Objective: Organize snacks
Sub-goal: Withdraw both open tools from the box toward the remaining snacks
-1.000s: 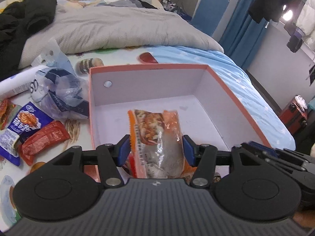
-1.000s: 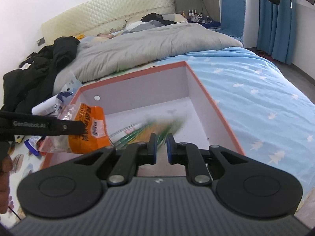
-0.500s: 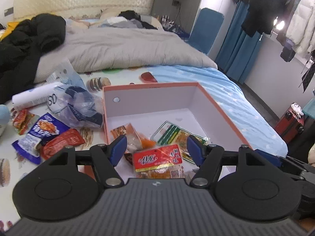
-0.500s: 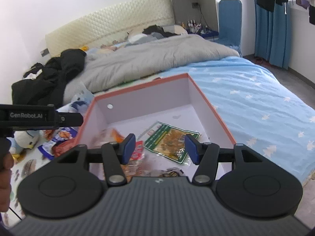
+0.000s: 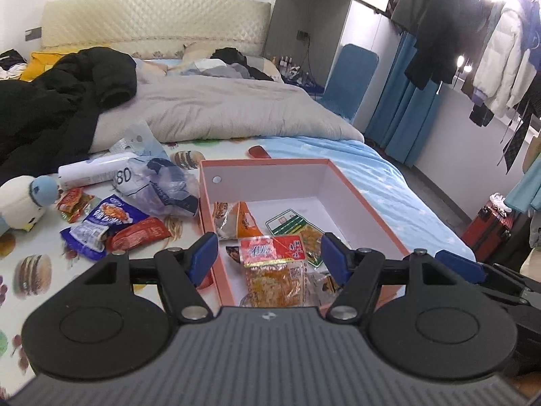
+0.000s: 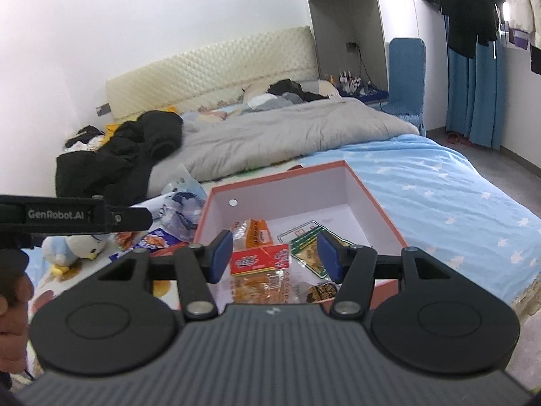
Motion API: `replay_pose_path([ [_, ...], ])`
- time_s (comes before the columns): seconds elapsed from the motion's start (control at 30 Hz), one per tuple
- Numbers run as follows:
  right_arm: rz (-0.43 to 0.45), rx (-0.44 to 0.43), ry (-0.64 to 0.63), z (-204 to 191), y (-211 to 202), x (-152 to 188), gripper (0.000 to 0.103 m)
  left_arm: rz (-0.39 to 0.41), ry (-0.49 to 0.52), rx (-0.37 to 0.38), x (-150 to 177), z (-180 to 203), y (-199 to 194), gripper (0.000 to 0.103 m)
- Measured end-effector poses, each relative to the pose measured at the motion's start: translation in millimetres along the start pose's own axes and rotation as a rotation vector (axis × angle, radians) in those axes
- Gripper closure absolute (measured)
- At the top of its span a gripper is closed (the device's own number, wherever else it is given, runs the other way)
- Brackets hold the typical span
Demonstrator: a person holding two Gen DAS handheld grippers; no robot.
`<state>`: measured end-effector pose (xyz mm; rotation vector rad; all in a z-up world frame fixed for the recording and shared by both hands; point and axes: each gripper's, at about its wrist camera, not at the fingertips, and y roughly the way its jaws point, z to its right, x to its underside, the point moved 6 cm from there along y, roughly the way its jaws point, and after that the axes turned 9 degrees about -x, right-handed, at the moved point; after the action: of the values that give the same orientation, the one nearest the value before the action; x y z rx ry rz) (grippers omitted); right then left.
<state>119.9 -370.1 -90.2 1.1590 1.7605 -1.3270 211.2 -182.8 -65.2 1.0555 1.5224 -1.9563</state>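
With both our left gripper (image 5: 267,257) and right gripper (image 6: 274,254) unclenched and empty above the orange-rimmed cardboard box (image 5: 365,203), we should next reach left of it for the loose red snack packet (image 5: 138,235), pinching one edge.

Box (image 5: 351,189): matt card, salmon outside, pale smooth inside. Snack packets (image 5: 270,253): glossy crinkled plastic film. Left gripper (image 5: 267,255): matt black plastic, ribbed housing, blue pads, shiny metal pivots. Duvet (image 5: 219,108): soft grey cloth. Headboard (image 5: 152,27): quilted cream upholstery.
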Motion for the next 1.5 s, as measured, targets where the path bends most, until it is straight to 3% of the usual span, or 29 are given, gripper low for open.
replay_pose_path([
  [0.4, 0.014, -0.059, -0.022, -45.5, -42.7, 33.9, 0.045, 0.016, -0.028, -0.040, 55.8, -36.4, -80.9, 0.031],
  [0.7, -0.025, -0.132, -0.072, -83.2, -51.9, 64.4, 0.045, -0.008, -0.066, -0.092, 92.9, -73.4, -108.5, 0.031],
  [1.13, -0.087, -0.219, -0.086, -115.2, -48.1, 117.3, 0.045, -0.051, -0.088, -0.130, 140.4, -112.8, -109.4, 0.031],
  [1.5, -0.141, -0.281, -0.133, -135.1, -20.2, 141.3, 0.045, -0.120, -0.138, -0.173, 169.2, -155.0, -66.8, 0.031],
])
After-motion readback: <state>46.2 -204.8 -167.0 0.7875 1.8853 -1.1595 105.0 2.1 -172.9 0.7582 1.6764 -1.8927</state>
